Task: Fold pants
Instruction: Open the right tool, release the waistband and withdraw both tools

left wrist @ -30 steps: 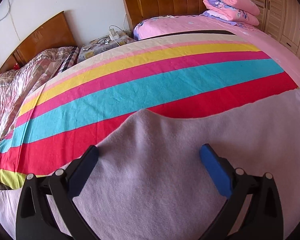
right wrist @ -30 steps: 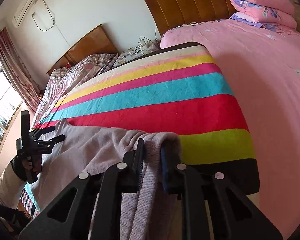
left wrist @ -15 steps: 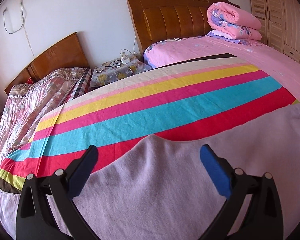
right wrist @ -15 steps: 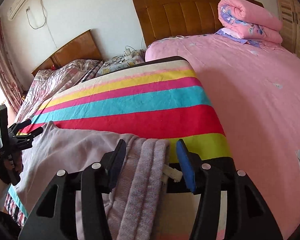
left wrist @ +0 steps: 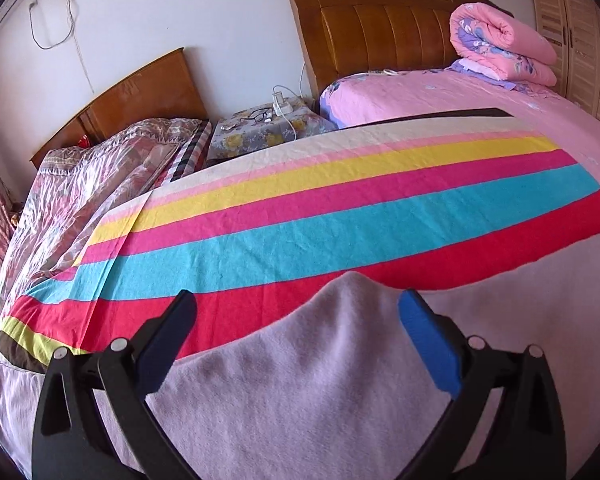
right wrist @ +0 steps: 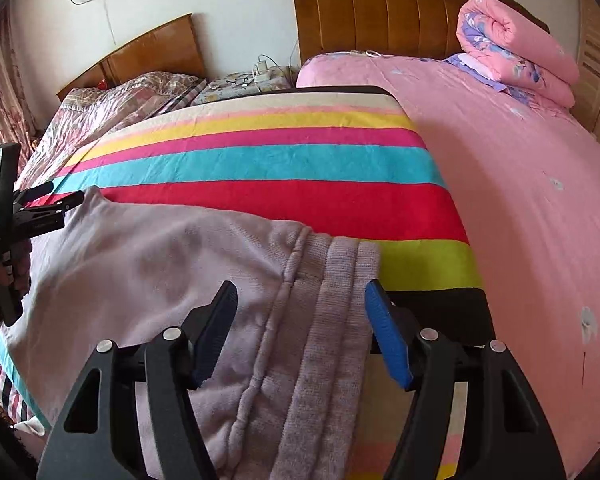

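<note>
Lilac pants (right wrist: 148,264) lie released — right gripper (right wrist: 300,300) just opened, left gripper (left wrist: 296,308) spread; regrasping is needed next.

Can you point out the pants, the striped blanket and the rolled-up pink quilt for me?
pants (right wrist: 148,272), right wrist view, on the flat lilac leg cloth.
striped blanket (left wrist: 340,236), left wrist view, on its turquoise stripe.
rolled-up pink quilt (left wrist: 500,46), left wrist view, on the roll's top.

No legible text, labels, brands or numbers in either view. Only candidate — a carved emblem on the top rail of the tall brown wooden headboard (left wrist: 384,12), too small and blurred to read. Everything else in view is unmarked fabric — stripes and floral prints only.
</note>
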Motion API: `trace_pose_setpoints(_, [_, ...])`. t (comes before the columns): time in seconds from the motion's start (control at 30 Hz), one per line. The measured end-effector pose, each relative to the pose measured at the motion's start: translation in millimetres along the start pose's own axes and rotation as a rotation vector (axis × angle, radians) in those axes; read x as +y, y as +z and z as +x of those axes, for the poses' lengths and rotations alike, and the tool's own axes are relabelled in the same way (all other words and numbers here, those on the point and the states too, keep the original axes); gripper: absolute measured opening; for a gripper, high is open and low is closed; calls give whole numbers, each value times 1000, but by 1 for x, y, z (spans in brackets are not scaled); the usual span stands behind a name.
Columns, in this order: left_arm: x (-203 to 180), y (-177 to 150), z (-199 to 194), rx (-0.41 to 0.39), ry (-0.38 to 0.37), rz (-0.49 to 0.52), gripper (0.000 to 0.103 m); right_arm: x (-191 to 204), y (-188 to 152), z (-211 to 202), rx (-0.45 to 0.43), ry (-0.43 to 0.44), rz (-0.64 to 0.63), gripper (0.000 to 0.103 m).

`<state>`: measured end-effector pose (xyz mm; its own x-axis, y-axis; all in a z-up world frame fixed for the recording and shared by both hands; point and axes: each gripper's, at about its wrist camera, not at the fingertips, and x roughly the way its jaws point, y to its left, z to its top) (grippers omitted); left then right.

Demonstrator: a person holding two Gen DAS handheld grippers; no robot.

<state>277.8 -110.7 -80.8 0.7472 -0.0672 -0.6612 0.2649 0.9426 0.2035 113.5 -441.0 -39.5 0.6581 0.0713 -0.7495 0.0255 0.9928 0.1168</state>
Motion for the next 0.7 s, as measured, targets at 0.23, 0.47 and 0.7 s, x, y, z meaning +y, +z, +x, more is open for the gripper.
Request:
trace_pose_setpoints(0.23, [-81,-10,3,55,-204,271,102,61,-34,-7,70,83,-131,65])
trace_pose_setpoints(0.47, [-59,-1,37,122,-234,156,102,51,-57,-8,20,81,-76,64])
trace_pose_setpoints(0.7, [-27,0,2,24,-187,27,101,101,-55,-37,-103,-22,-18,73])
